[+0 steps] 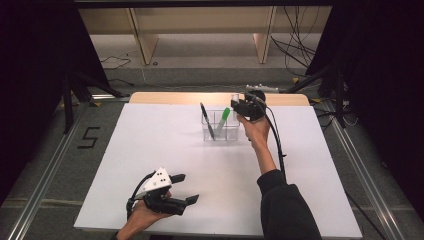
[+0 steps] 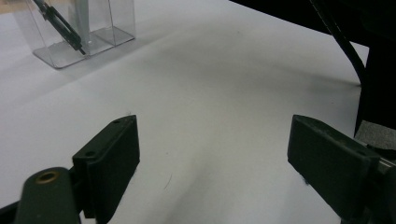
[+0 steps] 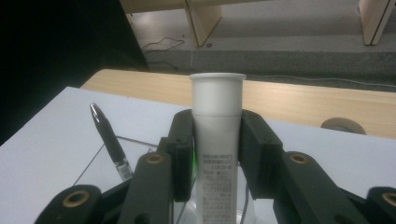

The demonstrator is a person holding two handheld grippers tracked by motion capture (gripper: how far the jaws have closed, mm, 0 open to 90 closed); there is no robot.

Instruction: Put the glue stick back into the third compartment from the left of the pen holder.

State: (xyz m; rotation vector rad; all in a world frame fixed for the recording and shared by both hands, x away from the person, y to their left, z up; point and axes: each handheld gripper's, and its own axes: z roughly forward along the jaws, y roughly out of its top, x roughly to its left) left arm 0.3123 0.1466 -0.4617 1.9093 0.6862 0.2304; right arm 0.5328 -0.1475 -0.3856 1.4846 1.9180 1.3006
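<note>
High view showed a clear plastic organizer [image 1: 220,131] standing toward the far side of the white table [image 1: 150,150], with a black pen [image 1: 207,120] leaning in its left compartment and a green-capped marker [image 1: 223,120] leaning in the next one. Those two looked already stowed. The right gripper [image 1: 240,106] hung over the organizer's right end, and in the right gripper view its jaws were clamped on a white tube [image 3: 217,140] with printed text, held upright with its flanged end up. The tube's lower end seemed to be at or just inside the organizer's rim, though I could not tell whether it touched the bottom. So the likely remaining work was to lower the tube into the free right compartment and let go. The left gripper [image 1: 186,188] rested near the table's near edge, well apart from the organizer, its jaws spread wide and holding nothing. No other loose items lay on the table, so this tube appeared to be the last one.
</note>
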